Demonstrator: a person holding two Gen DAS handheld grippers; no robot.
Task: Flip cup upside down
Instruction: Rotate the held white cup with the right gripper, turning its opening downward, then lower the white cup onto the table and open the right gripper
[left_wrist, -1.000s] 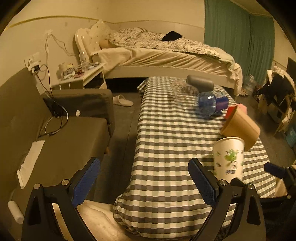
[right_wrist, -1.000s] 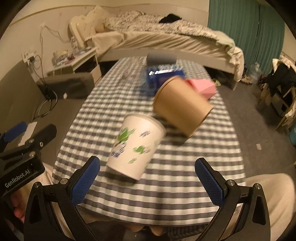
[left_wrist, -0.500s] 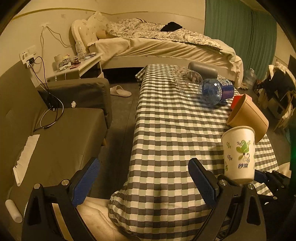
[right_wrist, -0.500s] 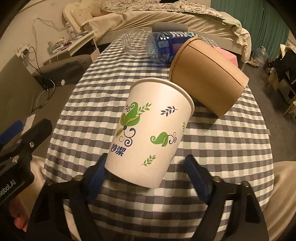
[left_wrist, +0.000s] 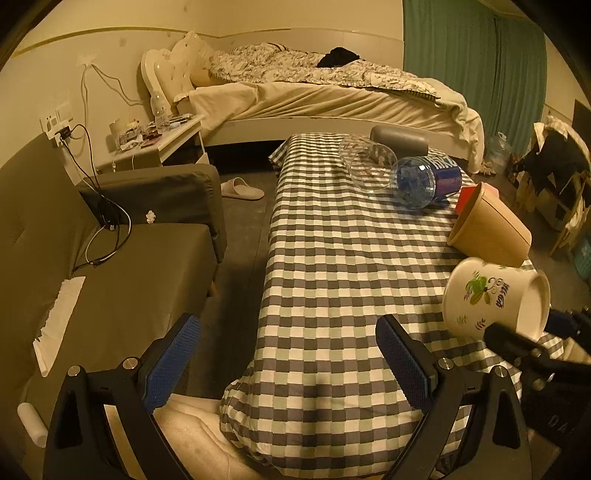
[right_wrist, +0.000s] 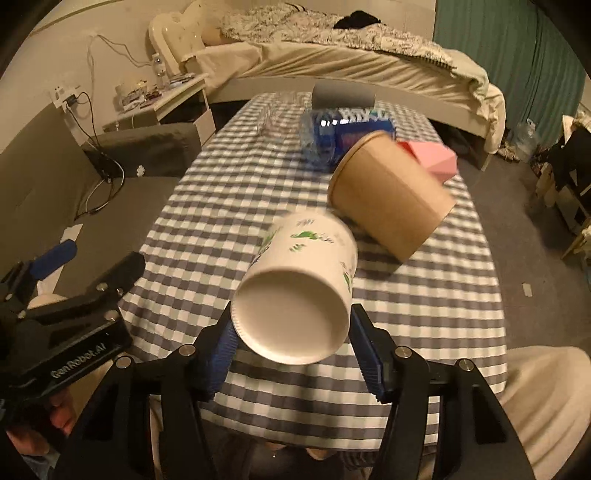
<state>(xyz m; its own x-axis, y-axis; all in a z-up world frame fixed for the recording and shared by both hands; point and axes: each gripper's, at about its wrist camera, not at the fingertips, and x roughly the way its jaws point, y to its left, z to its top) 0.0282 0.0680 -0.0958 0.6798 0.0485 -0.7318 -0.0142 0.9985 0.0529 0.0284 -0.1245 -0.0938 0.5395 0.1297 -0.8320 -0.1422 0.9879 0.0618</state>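
Observation:
A white paper cup with green leaf prints (right_wrist: 295, 295) is held tipped over, its flat bottom facing the right wrist camera and its mouth pointing away. My right gripper (right_wrist: 293, 343) is shut on the cup near its base, above the checkered table (right_wrist: 424, 306). In the left wrist view the cup (left_wrist: 491, 299) lies on its side in the air at the right, with my right gripper's fingers (left_wrist: 517, 343) on it. My left gripper (left_wrist: 288, 362) is open and empty over the table's near left corner.
A brown paper tub (right_wrist: 391, 199) lies tilted just behind the cup. Further back are a blue plastic bottle (left_wrist: 424, 181), a clear glass (left_wrist: 365, 162), a pink box (right_wrist: 432, 158) and a grey roll (right_wrist: 343, 96). A sofa (left_wrist: 92, 240) stands to the left, a bed (left_wrist: 314, 96) behind.
My right gripper closed on the upright cup, lifted it and turned it. The cup now lies roughly on its side, bottom toward the right wrist camera. The left gripper stayed open.

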